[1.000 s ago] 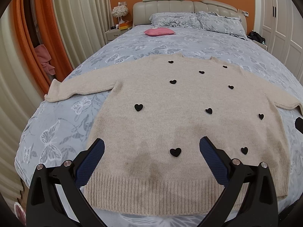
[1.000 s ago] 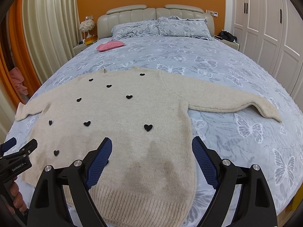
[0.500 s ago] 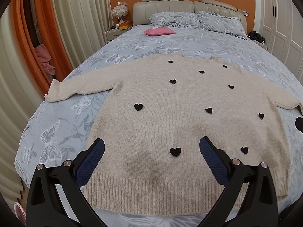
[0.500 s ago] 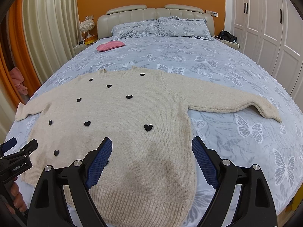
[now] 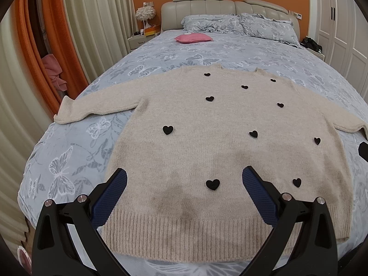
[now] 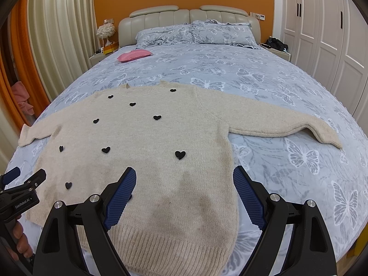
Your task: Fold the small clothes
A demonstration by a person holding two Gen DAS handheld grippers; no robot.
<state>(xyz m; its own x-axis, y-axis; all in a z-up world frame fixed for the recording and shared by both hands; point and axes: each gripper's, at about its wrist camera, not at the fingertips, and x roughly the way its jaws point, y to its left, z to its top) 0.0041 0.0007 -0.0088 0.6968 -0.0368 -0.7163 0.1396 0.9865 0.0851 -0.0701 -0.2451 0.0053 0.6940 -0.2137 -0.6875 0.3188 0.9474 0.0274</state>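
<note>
A beige knit sweater (image 5: pixel 225 142) with black hearts lies flat, face up, on the bed, both sleeves spread out, ribbed hem nearest me. It also shows in the right wrist view (image 6: pixel 156 151). My left gripper (image 5: pixel 184 195) is open and empty, hovering above the hem near the sweater's lower left. My right gripper (image 6: pixel 184 195) is open and empty, above the lower right part of the sweater near its side edge. The left gripper's body (image 6: pixel 20 193) shows at the left edge of the right wrist view.
The bed (image 6: pixel 276 87) has a blue-grey butterfly cover. A pink cushion (image 5: pixel 192 38) and pillows (image 5: pixel 239 24) lie near the headboard. Curtains (image 5: pixel 92 23) hang at left, white wardrobe doors (image 6: pixel 322 34) stand at right, and nightstands flank the bed.
</note>
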